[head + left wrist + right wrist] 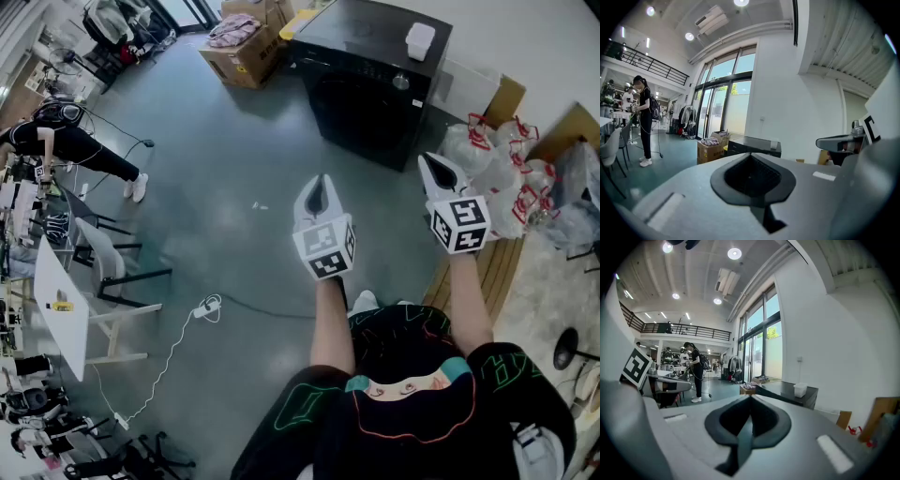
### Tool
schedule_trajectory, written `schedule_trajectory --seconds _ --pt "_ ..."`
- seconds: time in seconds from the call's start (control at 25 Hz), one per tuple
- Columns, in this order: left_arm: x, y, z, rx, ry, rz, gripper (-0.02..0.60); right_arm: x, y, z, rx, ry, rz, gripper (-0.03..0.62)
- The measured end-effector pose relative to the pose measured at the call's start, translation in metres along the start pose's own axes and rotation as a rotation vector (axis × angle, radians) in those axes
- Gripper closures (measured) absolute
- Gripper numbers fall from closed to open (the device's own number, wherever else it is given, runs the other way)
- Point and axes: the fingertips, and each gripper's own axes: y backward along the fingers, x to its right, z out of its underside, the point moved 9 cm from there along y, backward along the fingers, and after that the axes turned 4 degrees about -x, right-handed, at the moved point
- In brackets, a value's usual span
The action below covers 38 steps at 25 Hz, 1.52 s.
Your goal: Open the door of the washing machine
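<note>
Black front-loading washing machine; stands against the white wall at the far side of the grey floor, ahead of both grippers and well apart from them; door on the dark front face, judged shut (handle too dark to pick out); white tub on the top panel, toward its right end; left gripper, jaws pressed together with nothing between them, aimed roughly at the machine; right gripper, jaws likewise closed and empty, held beside the left one, nearer the bags; step in hand, as judged: the approach, door untouched; next move calls for closing the gap to the machine, spreading one gripper's jaws, finding the door's handle or edge, then drawing it outward on its hinge; which side the hinge sits on cannot be told; surroundings, outward: cardboard boxes just left of the machine, one topped with cloth; flat cardboard leaning at its right; tied plastic bags heaped on the floor to the right; wooden boards beside the right arm; white cable trailing over the floor at left; white table and chair further left; person at the left edge, well away; in the way: nothing seen on the direct line to the door; boxes and bags flank the machine and may crowd the stance or the door's swing, the bags the likelier
</note>
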Motion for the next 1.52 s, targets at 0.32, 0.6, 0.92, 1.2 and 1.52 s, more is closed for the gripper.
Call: schedule_trajectory --seconds 0.32,0.6,0.92,1.2,1.52 --pt "-0.008 -0.012 0.006 -0.024 0.015 0.013 0.571 0.001 -0.012 -0.003 -0.012 0.012 0.031 0.591" --pt "-0.007 -0.030 0.010 -0.037 0.020 0.051 0.571 0.008 -0.014 0.004 -0.048 0.011 0.057 0.591" --pt "-0.009 -0.066 0.004 -0.042 0.006 0.057 0.571 0.036 -0.038 -0.002 -0.037 -0.006 0.073 0.591" --pt "-0.047 -0.128 -0.005 -0.047 0.035 0.062 0.571 0.044 -0.131 0.002 -0.063 -0.036 0.012 0.591" --pt "-0.086 -0.227 -0.023 -0.135 -0.023 -0.041 0.571 0.079 -0.273 -0.007 -0.042 -0.145 -0.075 0.591"
